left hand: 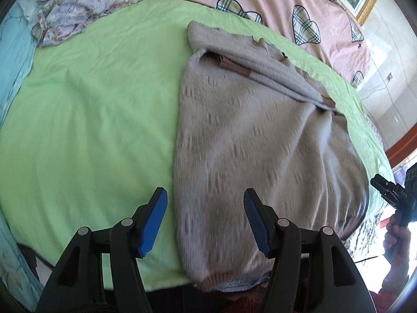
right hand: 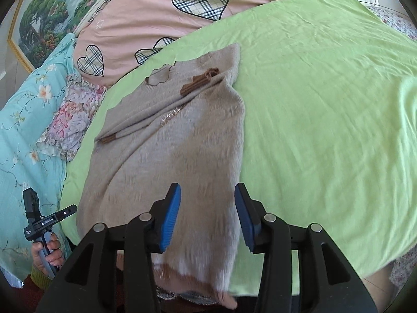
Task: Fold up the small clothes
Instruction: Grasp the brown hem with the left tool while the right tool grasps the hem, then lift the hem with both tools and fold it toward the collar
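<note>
Hovering with its blue pads spread wide and holding nothing, the left claw (left hand: 206, 221) is straddling the near left edge of the beige sweater (left hand: 260, 135), one pad over the knit and the other over the green sheet (left hand: 91, 104). The right claw (right hand: 207, 215) is likewise gaping and empty, sitting over the sweater's near right edge just above the brown hem band (right hand: 192, 274).

The sweater is lying lengthwise on the bed, neckline at the far end, with both sleeves already crossed over the chest so that their brown cuffs (right hand: 199, 82) are resting on top. The hem is hanging slightly past the bed's near edge, toward the person.

From here, the likely risk is that a claw, closing low, is pinching the sheet together with the knit, so that lifting the hem is dragging the bedding and skewing the fold. Taking only the top layer is another hazard, since the back panel would be staying behind and bunching. If the two sides are rising unevenly, the loosely laid sleeves could be sliding off the chest and undoing that part. The pink quilt (left hand: 286, 2) and floral cloth (left hand: 78, 2) are lying well apart beyond the sweater, so snagging them seems unlikely
</note>
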A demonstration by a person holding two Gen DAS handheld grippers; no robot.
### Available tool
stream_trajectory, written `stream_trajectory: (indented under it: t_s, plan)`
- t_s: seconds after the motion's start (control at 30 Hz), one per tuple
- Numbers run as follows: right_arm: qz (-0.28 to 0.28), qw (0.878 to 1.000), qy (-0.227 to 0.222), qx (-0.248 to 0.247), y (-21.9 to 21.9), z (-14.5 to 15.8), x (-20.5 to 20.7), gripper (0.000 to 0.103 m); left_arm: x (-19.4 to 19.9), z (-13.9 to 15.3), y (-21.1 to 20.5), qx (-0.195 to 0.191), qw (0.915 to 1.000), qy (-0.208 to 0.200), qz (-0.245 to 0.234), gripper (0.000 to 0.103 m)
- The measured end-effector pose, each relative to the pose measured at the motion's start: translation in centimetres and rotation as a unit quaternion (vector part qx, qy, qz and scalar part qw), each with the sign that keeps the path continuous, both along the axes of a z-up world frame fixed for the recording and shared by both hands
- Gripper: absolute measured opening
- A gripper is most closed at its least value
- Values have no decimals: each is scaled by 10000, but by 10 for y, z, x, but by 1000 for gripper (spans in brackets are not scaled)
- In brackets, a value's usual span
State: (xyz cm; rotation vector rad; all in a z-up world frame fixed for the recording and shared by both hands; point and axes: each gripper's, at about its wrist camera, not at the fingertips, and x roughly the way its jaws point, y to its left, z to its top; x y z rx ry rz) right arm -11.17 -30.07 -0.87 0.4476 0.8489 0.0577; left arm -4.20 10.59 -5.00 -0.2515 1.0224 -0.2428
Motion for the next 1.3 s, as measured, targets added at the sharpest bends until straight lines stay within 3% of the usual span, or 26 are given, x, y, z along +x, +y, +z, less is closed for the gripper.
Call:
stream_trajectory:
  t_s: [0.4, 0.6, 0.87, 0.9, 0.93, 1.0, 1.03, 1.3]
  plan:
    - [822, 9957, 419, -14, 14, -34, -62, 45, -61, -41, -3, -191, 9977, 397, -506, 62]
    - [1129, 9927, 415, 6, 21, -53, -62, 45, -54, -64, -10, -402, 9938, 655, -800, 62]
    - [1582, 9863, 476, -8, 34, -79, -41, 45, -47, -76, -18, -440, 9904, 635, -1142, 59]
    - [1610, 9858, 478, -4, 35, -81, -40, 42, -47, -76, -18, -389, 9906, 611, -1157, 53]
    - [1630, 9854, 487, -9, 35, -83, -39, 31, -48, -76, -18, -336, 9910, 593, -1155, 49]
    - [1702, 9840, 509, 132, 36, -85, -40, 9, -50, -76, -17, -245, 9911, 549, -1192, 18]
    - [1708, 9841, 450, 189, 35, -83, -44, 9, -51, -76, -17, -247, 9910, 523, -1209, 12]
    - [1934, 9764, -235, 935, 17, -39, -97, 8, -78, -38, -19, -230, 9875, -163, -1551, 6]
